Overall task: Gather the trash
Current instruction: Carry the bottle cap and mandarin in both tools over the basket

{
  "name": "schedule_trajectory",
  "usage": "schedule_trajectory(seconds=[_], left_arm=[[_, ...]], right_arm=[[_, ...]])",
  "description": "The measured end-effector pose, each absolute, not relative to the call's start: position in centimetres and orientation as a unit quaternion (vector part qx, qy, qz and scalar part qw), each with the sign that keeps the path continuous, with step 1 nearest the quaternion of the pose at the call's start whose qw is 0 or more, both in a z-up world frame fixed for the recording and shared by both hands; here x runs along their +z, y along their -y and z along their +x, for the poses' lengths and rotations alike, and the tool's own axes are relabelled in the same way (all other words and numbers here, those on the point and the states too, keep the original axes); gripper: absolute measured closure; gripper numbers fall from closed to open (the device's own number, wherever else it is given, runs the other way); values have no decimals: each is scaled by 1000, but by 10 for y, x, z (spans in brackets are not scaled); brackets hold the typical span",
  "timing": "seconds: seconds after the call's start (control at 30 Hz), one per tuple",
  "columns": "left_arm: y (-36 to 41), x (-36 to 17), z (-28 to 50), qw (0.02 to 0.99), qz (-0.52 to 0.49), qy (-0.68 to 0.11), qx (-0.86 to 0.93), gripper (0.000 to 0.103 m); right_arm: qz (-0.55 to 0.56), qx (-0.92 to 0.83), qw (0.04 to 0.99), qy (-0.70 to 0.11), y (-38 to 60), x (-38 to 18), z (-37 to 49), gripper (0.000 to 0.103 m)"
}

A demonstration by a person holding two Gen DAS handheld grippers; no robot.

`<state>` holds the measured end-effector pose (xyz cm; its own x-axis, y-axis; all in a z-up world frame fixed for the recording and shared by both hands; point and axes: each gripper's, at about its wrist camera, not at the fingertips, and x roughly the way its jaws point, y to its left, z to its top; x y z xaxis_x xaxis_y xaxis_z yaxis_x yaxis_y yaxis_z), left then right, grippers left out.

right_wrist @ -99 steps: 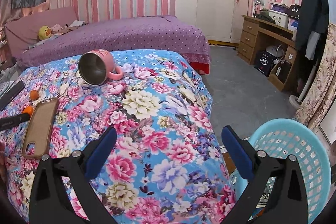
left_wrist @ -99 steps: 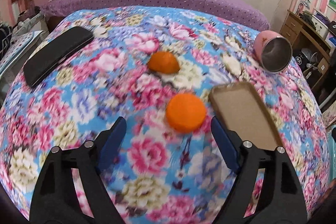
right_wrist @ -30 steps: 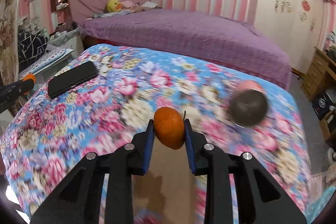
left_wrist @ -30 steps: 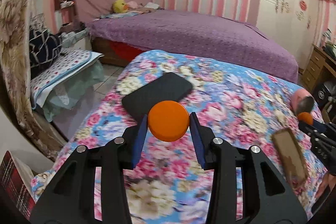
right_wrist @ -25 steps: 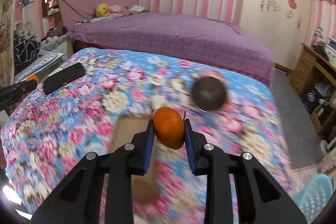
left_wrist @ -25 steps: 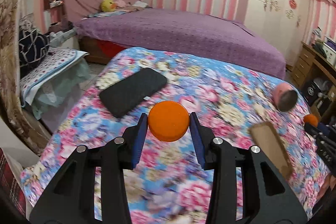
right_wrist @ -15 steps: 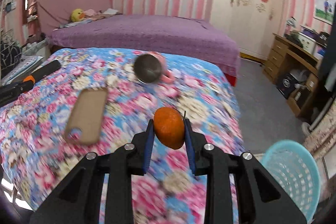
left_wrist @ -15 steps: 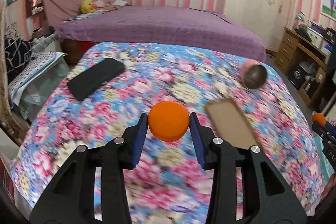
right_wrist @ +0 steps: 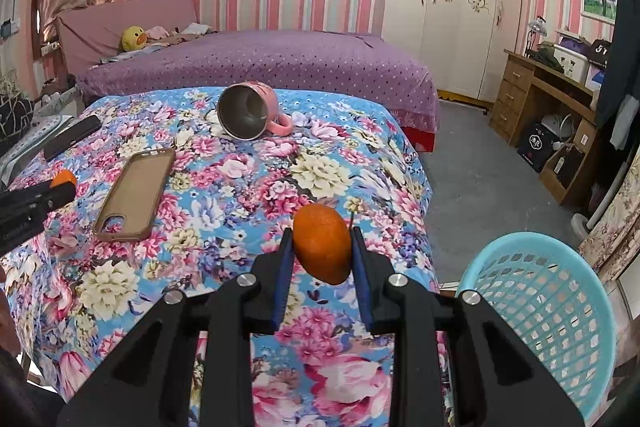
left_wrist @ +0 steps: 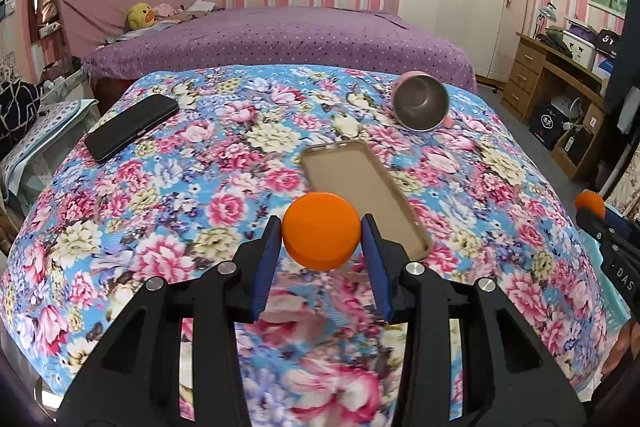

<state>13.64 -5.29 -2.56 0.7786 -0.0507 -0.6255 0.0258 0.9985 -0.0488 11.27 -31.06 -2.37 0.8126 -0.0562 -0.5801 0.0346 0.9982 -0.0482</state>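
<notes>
— What is the left gripper doing?

— It is clenched on the round orange piece, which sits between the blue pads at lower centre of the left wrist view, lifted above the floral cloth. Half a second ago the grip looked the same; the background has slid, so the phone case now lies just behind the piece instead of to its right.

— And the right gripper?

— Clamped on the oval orange peel at centre of its view, as before. The change is in the surroundings: the blue basket has grown in the lower right of the frame and now sits close beside the right finger, on the floor past the cloth's edge. The peel is not over the basket; it hangs above the cloth's right edge.

— Anything else shifted?

— The pink mug, on its side, has moved to upper centre-left of the right view, and the black phone is at the far left. In the left view the right gripper shows at the right edge with its peel.
</notes>
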Motion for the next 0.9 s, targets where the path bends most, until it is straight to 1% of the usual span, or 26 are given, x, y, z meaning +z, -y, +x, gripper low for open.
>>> schedule_trajectory(seconds=[0.23,0.63,0.9], left_arm=[[79,-24,140,944,-27,-328,-19,63],[154,-26,128,949,5,-309,-62,63],[195,-23,120,948,4,-304,-92,63]], right_arm=[[-14,-31,955,-294,331,-17,110,75],[5,-99,953,-286,416,-12,81,75],[11,-144,947,-287,473,-15,60,75]])
